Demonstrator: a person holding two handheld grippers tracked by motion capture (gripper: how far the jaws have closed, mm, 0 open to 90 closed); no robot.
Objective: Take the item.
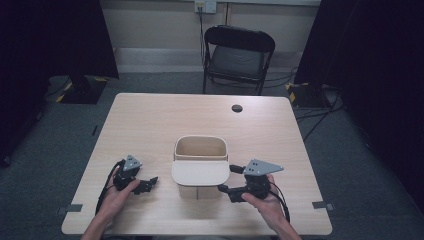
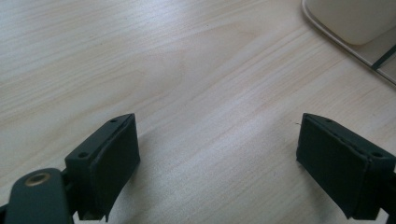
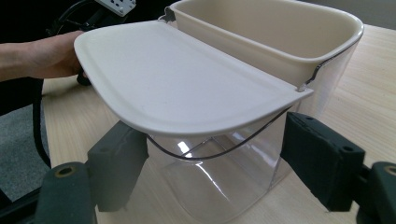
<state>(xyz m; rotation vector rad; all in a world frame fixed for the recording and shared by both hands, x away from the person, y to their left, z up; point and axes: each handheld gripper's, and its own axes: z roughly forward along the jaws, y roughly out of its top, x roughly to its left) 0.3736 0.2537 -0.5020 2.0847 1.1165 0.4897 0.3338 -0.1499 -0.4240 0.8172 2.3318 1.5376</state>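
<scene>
Item one: the worktop, pale wood grain, rectangular, with a small dark round cable port near its far edge. Item two: a container standing a little nearer the near edge than the centre, cream rim and inner tub above a clear plastic body; its cream lid is swung open toward me and lies flat out over the near side, joined along the rim. In the right gripper view I read the lid just above and between my jaws, the clear wall directly ahead. Item three: my left gripper, held in the left hand near the near left corner, well apart from the container; its jaws stand wide and released over bare wood, nothing between them. Item four: my right gripper, held in the right hand, just beside the container's near right side; its jaws are spread apart, one to either side of the clear body, and I cannot tell whether they touch it. Beyond the far edge: a black folding chair on grey carpet.
</scene>
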